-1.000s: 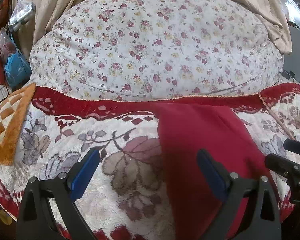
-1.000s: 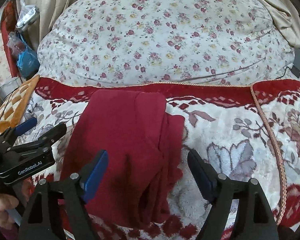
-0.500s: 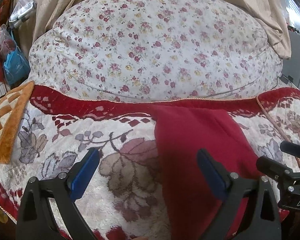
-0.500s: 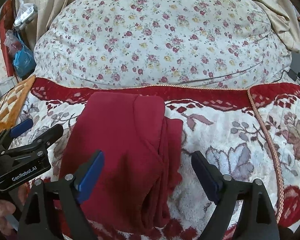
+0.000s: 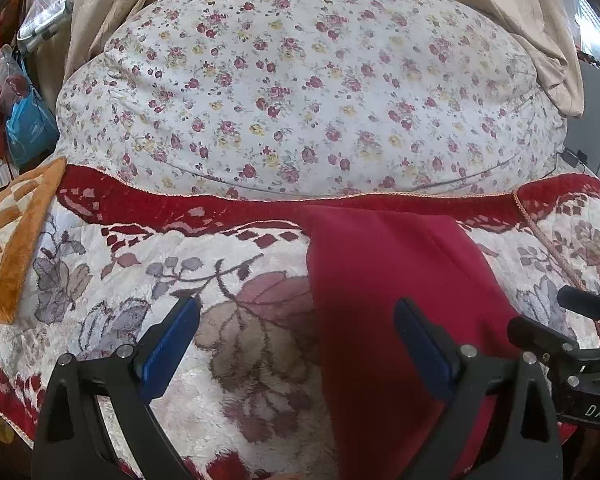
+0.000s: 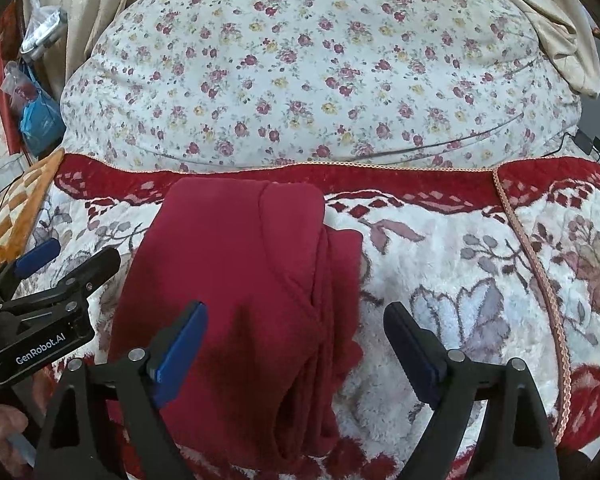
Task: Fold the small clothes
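Observation:
A dark red garment (image 6: 240, 280) lies folded lengthwise on the floral blanket, with layered edges along its right side. It also shows in the left wrist view (image 5: 388, 300). My left gripper (image 5: 296, 340) is open and empty above the garment's left edge. My right gripper (image 6: 296, 340) is open and empty above the garment's right folded edge. The left gripper shows at the left of the right wrist view (image 6: 60, 276). The right gripper shows at the right of the left wrist view (image 5: 560, 320).
A white and red floral blanket (image 5: 120, 280) covers the bed. A large flowered duvet (image 5: 300, 100) is heaped behind it. An orange checked cushion (image 5: 12, 236) lies at the left. Beige curtains (image 5: 112, 0) and plastic bags (image 5: 28, 120) hang at the back left.
Both grippers have pulled back and risen slightly from the garment. Both stay open. The garment has not moved.

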`<state>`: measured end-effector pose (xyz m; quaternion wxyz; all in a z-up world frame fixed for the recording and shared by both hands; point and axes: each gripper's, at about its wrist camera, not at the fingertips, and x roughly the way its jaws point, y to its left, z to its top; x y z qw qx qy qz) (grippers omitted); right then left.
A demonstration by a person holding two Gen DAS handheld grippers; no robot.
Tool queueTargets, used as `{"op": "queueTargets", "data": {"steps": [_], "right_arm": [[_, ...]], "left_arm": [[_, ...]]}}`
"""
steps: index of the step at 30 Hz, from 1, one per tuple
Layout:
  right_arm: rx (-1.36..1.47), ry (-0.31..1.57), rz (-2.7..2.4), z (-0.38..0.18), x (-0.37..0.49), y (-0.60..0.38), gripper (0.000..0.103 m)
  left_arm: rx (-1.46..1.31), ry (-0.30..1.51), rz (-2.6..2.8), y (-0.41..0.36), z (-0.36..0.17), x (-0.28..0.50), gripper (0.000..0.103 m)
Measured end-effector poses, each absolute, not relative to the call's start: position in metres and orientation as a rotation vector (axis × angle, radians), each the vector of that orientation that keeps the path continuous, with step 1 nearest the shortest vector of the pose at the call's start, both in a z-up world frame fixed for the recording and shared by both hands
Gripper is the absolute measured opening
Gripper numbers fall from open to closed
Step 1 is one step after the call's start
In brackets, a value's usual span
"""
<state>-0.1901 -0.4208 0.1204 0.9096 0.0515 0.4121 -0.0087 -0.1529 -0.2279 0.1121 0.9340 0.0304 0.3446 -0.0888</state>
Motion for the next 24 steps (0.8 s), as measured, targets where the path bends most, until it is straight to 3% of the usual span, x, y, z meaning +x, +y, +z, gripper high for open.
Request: {"op": "queueTargets", "data": {"steps": [24], "right_arm": [[0.109,0.868,-0.021,0.1141,-0.1835,-0.4188,0.093]], "left_arm": [[0.060,0.713,-0.182,-0.2278,0.1081,-0.1507,0.097]]}}
